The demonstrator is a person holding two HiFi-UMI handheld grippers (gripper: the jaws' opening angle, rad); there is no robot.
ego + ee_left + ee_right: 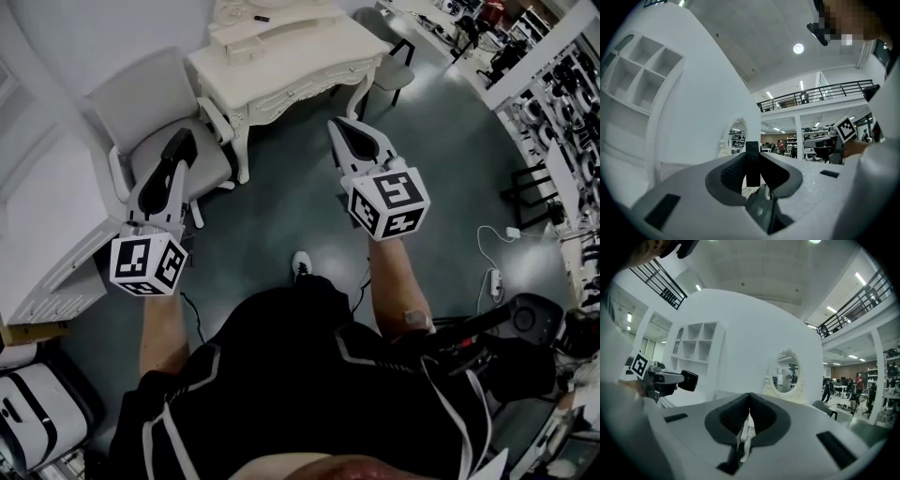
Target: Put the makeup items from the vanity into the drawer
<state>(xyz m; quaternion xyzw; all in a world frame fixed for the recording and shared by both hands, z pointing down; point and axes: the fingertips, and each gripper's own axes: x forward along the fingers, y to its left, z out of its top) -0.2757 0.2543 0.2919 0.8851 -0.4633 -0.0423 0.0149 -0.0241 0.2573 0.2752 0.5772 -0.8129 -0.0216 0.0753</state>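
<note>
The white vanity (309, 56) stands on the far side of the floor, well beyond both grippers. A small dark item (261, 18) lies on its top, and its front drawers (291, 90) look closed. The oval mirror (787, 373) also shows in the right gripper view. My left gripper (180, 142) hangs over the white chair, its jaws a little apart with nothing between them (752, 157). My right gripper (339, 127) is held in the air over the floor in front of the vanity. Its jaws meet at the tip and hold nothing (749, 397).
A white office chair (164, 112) stands left of the vanity, a grey chair (389, 66) to its right. A white cabinet (47, 244) lies at my left. Cables and a power strip (492, 277) trail on the floor at right, beside racks (553, 103).
</note>
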